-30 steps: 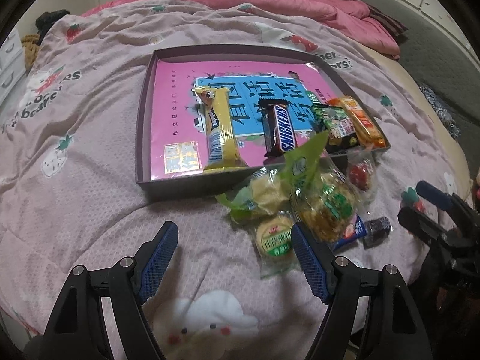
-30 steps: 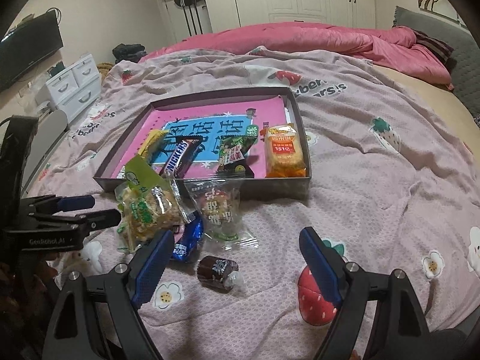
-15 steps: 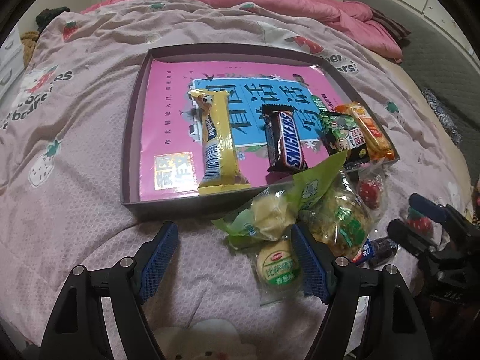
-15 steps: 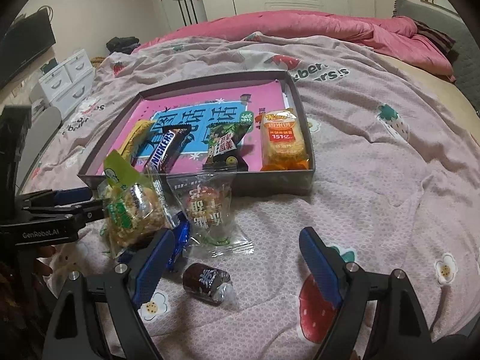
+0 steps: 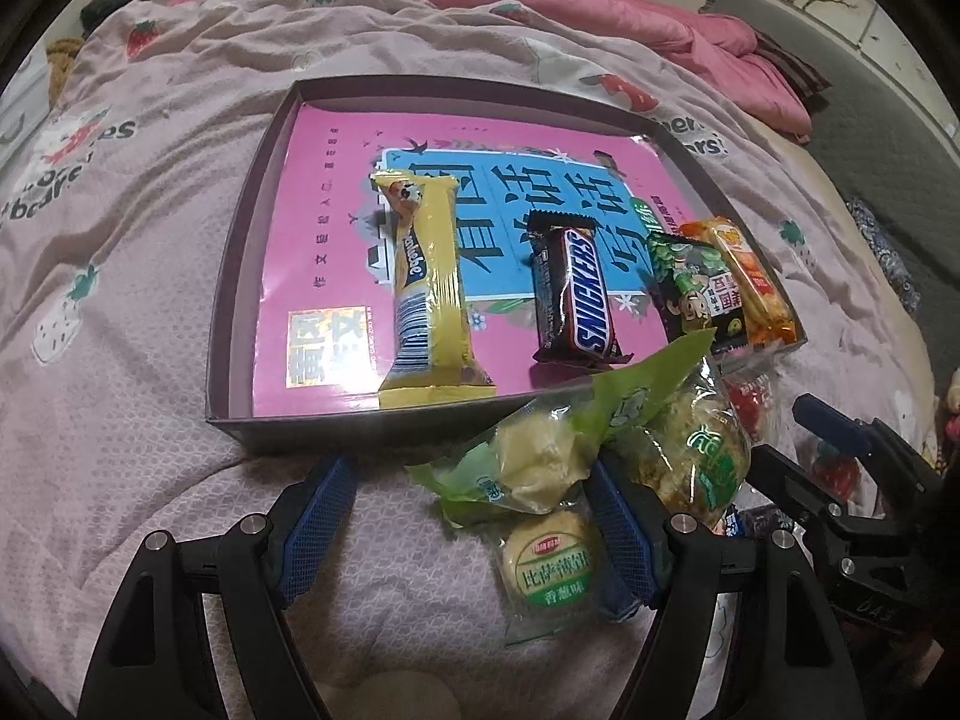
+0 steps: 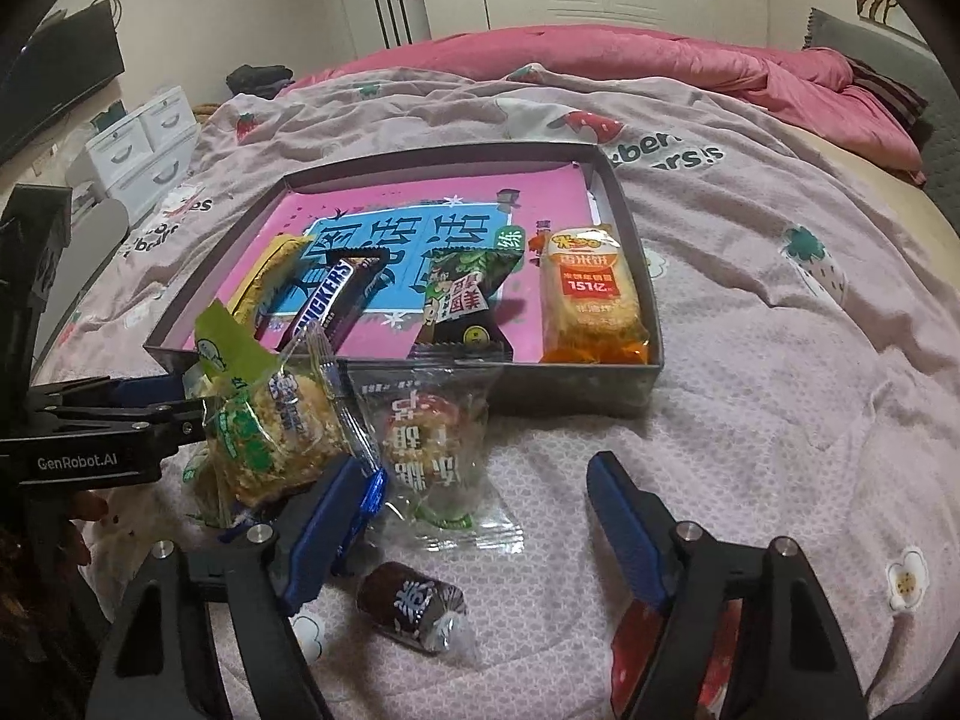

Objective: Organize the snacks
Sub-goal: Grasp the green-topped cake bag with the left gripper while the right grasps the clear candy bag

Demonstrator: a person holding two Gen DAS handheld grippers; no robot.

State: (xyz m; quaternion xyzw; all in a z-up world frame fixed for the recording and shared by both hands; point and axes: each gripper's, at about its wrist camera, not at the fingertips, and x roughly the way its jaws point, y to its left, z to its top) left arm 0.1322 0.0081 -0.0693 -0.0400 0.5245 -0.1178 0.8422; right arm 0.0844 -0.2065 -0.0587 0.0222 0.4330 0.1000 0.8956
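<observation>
Lying heaped on the soft pink strawberry-print quilt point(image 6: 750, 420), just in front of the shallow dark cardboard tray point(image 5: 237, 276), are the loose snacks: a crinkly green-and-clear bag of rice crackers point(image 6: 270, 420), a clear pouch with a red-printed cake point(image 6: 435, 438), a round green-labelled biscuit pack point(image 5: 555, 570) and a small glossy brown-wrapped sweet point(image 6: 414, 603). Four flat packets already sit in a row in the tray — a yellow foil bar point(image 5: 429, 294), a brown Snickers bar point(image 5: 576, 300), a dark green pouch point(image 5: 696, 294) and an orange cracker pack point(image 6: 591, 306).

Both tools are released and hold nothing: the left gripper point(image 5: 465, 534) spreads its blue textured pads around the pile's left edge, the right gripper point(image 6: 480, 531) around the clear pouch.

Likely risks: slick film may slip from the pads; overlapping wrappers could be pinched together — lifting two at once; the yielding quilt gives little backing, so a grasp may catch fabric.
</observation>
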